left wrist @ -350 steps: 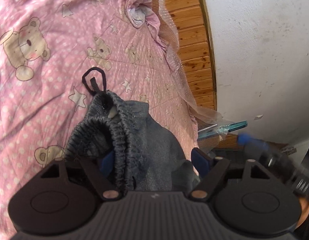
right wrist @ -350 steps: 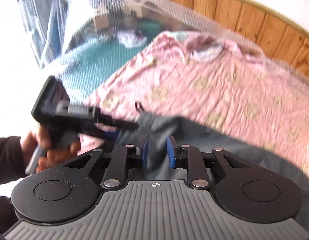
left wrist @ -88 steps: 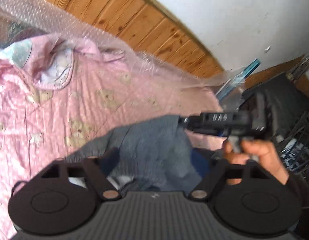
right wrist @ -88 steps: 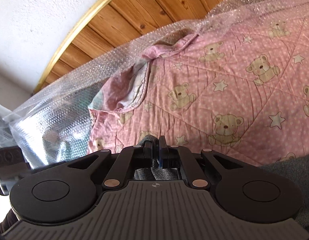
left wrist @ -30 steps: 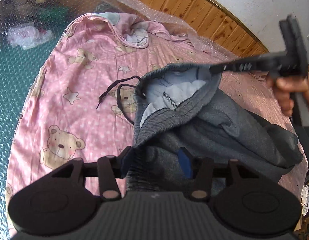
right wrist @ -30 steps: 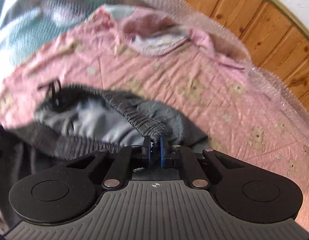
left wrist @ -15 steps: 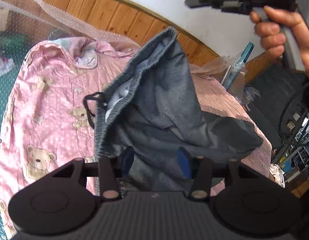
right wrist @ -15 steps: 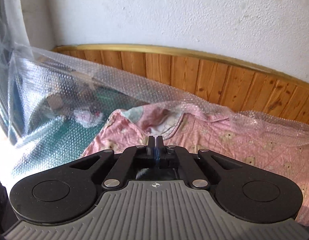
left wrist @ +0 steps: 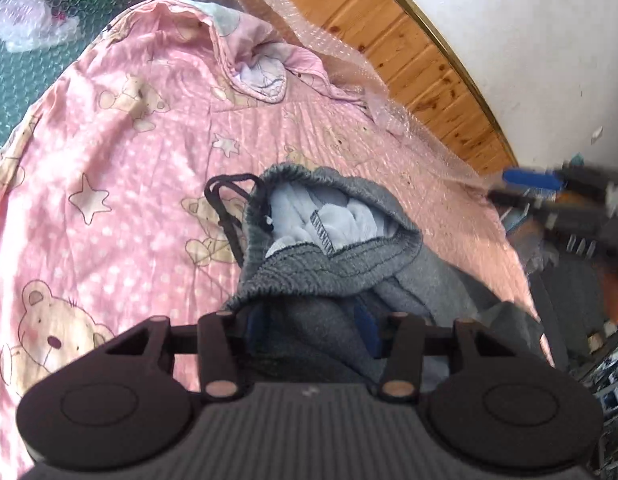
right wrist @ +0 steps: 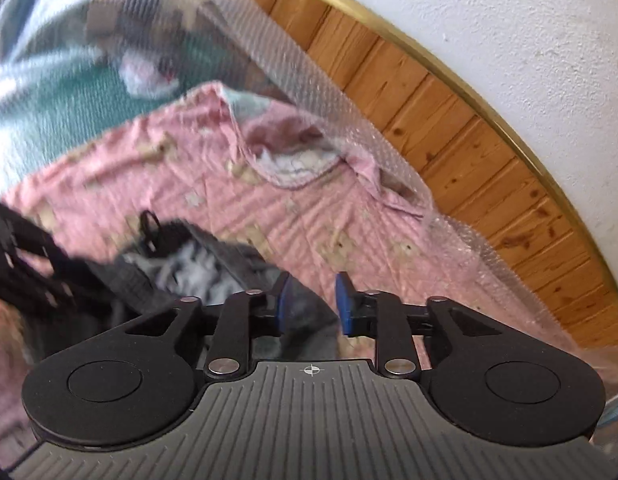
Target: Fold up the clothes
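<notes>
Grey sweatpants point(left wrist: 329, 276) lie bunched on the pink bear quilt point(left wrist: 109, 160), waistband gaping and pale lining showing. A black drawstring point(left wrist: 225, 192) loops out at the left of the waistband. My left gripper point(left wrist: 309, 330) has a thick wad of the grey cloth filling the gap between its blue pads. The right gripper point(right wrist: 313, 304) is open just above the sweatpants point(right wrist: 213, 268), its pads apart with nothing pinched. It also appears blurred at the right edge of the left wrist view, as the right gripper point(left wrist: 549, 188).
Bubble wrap point(left wrist: 349, 52) drapes along the quilt's far edge against a wooden panel point(left wrist: 389, 40) and white wall. A green surface point(left wrist: 13, 60) under more wrap lies to the far left. The quilt's corner is folded over at the back point(right wrist: 293, 160).
The right gripper has opened and let go of the waistband it held high. The sweatpants have dropped back onto the quilt. The left gripper keeps its hold.
</notes>
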{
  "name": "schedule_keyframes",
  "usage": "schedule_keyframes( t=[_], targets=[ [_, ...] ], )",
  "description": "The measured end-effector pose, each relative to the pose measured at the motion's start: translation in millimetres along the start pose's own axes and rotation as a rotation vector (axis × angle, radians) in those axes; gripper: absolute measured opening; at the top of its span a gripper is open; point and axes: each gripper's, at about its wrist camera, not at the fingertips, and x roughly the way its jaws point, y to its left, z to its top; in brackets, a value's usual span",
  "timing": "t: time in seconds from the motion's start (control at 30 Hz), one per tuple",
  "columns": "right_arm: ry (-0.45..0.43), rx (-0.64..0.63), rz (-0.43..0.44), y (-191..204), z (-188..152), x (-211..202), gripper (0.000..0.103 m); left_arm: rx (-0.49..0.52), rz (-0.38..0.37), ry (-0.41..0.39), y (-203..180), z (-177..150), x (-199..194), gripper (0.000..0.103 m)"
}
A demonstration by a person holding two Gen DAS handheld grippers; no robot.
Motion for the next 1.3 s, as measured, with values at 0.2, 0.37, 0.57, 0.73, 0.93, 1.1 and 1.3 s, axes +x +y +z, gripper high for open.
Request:
schedule_keyframes(
  t=[0.2,0.37,0.57,0.73,0.93,1.1,1.3],
  targets=[
    [0.131,0.023,0.074,-22,-64,32,0.048,-0.299,-0.067,-0.043,22,9,-3,0.061],
    [0.183,0.131,0.116,-43,-100,46,0.05,-0.313,-0.229,-0.007,-29,3,3,0.072],
    [0.208,0.33,0.106,-62,-146,47,0.055,-0.167,-0.03,-0.043,-111,19,65,0.1],
    [0.231,0.486,0.128,-74,-194,37,0.056,-0.017,0.174,-0.022,-147,18,130,0.095],
    [0.223,0.642,0.158,-97,-250,19,0.053,-0.018,0.21,-0.066,-140,43,127,0.005],
    [0.199,0.715,0.164,-131,-309,-11,0.054,-0.046,0.001,-0.205,-116,59,-22,0.005],
    [0.279,1.062,0.186,-176,-424,-25,0.054,-0.163,-0.056,-0.117,-62,24,-104,0.006]
  ],
)
